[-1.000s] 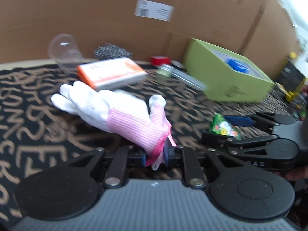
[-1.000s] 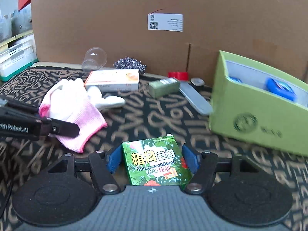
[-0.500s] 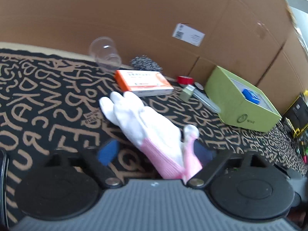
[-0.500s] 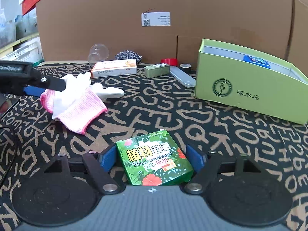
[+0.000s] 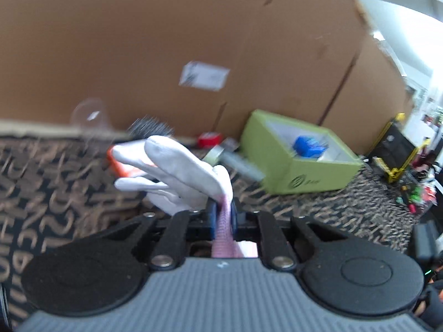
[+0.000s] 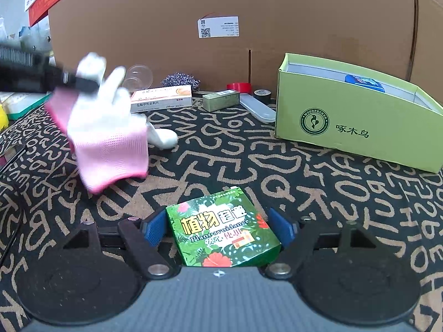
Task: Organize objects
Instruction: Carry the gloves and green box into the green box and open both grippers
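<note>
A cardboard wall (image 6: 249, 5) is seen across the upper part of both views, behind a table covered by a black cloth with tan lettering (image 6: 249, 166). At centre right of the right wrist view, an open green box (image 6: 354, 127) is shown standing on the cloth, with a blue object (image 6: 364, 81) inside it. At left of centre in that view, a white and pink glove (image 6: 110, 138) is seen lifted clear of the cloth; its pink cuff is clamped in the closed jaws of the left gripper (image 5: 222, 217), and its white fingers are shown pointing toward the upper left of the left wrist view. At bottom centre of the right wrist view, a green leaf-printed packet (image 6: 221, 235) is shown lying between the jaws of the right gripper (image 6: 218, 228), which have just been opening; a gap is visible on each side of the packet. Along the foot of the wall, an orange and white carton (image 6: 162, 98), a small olive box (image 6: 221, 99), a clear cup (image 6: 137, 78), a metal scourer (image 6: 180, 80) and a red tape roll (image 6: 239, 86) are seen.
</note>
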Tool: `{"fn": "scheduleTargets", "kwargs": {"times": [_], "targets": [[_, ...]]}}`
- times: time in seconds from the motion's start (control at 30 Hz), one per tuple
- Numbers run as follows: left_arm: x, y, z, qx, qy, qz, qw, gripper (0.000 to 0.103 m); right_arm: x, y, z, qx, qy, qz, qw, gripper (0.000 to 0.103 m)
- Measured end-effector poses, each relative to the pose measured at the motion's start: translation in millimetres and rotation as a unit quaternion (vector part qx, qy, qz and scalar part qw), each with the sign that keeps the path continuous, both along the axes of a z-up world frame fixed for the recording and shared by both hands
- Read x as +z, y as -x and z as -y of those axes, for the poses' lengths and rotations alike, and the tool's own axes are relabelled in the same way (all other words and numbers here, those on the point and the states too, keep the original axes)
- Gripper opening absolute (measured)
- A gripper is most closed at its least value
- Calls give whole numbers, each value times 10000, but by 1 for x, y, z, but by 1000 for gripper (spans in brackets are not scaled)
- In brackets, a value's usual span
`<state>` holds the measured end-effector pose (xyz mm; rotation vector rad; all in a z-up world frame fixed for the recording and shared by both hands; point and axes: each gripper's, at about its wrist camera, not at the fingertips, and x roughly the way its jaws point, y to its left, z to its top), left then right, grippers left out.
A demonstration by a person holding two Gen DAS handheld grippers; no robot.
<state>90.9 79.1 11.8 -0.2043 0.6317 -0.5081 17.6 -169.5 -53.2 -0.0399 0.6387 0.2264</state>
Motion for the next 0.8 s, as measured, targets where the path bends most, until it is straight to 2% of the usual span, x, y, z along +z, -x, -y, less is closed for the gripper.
{"fn": "scheduleTargets", "kwargs": {"times": [0.07, 0.1, 0.13, 0.17, 0.27, 0.37, 0.43, 0.47, 0.5, 0.63, 0.7, 0.8], "targets": [[6, 2, 9, -115, 3, 157, 9998, 11, 0, 0, 1, 3, -7, -3, 10000, 81], [5, 3, 12, -109, -17, 167, 9998, 16, 0, 1, 1, 7, -11, -3, 10000, 81], [2, 3, 13, -93, -56, 120, 9999, 23, 0, 1, 1, 15, -13, -1, 10000, 81], [-5, 2, 13, -58, -108, 25, 9999, 34, 0, 1, 2, 26, -19, 3, 10000, 81], [-29, -5, 10, 73, -268, -368, 9989, 35, 1, 1, 0, 25, -10, -1, 10000, 81], [-47, -5, 4, 195, -441, -584, 9971, 35, 1, 2, 1, 50, -22, -9, 10000, 81], [-51, -3, -4, 108, -355, -652, 9972, 45, 1, 3, 3, 45, -62, -13, 10000, 81], [-52, -1, -5, 30, -280, -674, 9973, 62, 1, 3, 3, 46, -66, -16, 10000, 81], [-51, -1, -4, -5, -225, -677, 9974, 73, 1, 3, 2, 47, -47, -21, 10000, 81], [-54, -4, 13, -177, -418, -546, 9975, 79, 1, 3, 0, 37, 34, -7, 10000, 81], [-59, -9, 21, -176, -544, -558, 9968, 88, 1, 4, 0, 34, 25, -5, 10000, 81], [-68, -14, 27, -191, -597, -694, 9956, 88, 1, 6, 1, 70, 49, -7, 10000, 81]]}}
